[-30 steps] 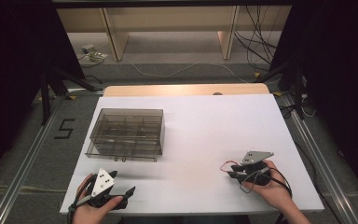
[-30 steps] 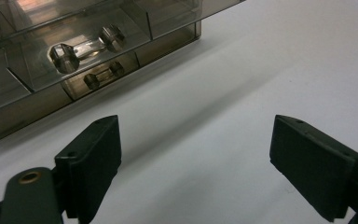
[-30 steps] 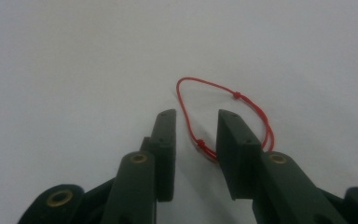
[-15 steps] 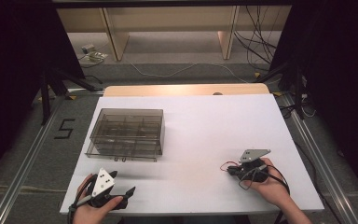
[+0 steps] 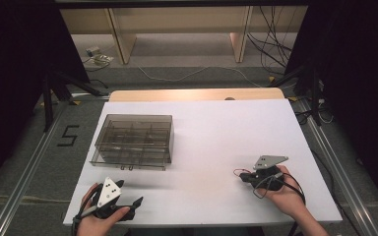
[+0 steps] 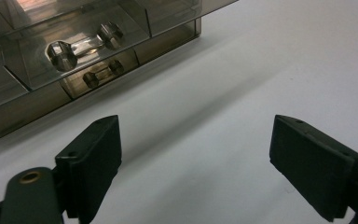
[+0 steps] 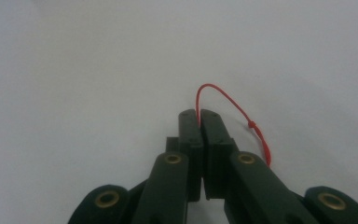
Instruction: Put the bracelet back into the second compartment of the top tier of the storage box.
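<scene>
Right claw [image 7: 199, 114] just pinched onto red thread [image 7: 233, 105]; left claw [image 6: 196, 154] spread, bare table [image 5: 216, 132] w/ room around.

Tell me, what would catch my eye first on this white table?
Probably the smoky clear compartment box on the table's left half, with small glass cylinders lying in one cell. Then the right gripper near the front right, jaws shut on a thin red string that loops out from between them. The left gripper sits at the front left, jaws wide open.
</scene>
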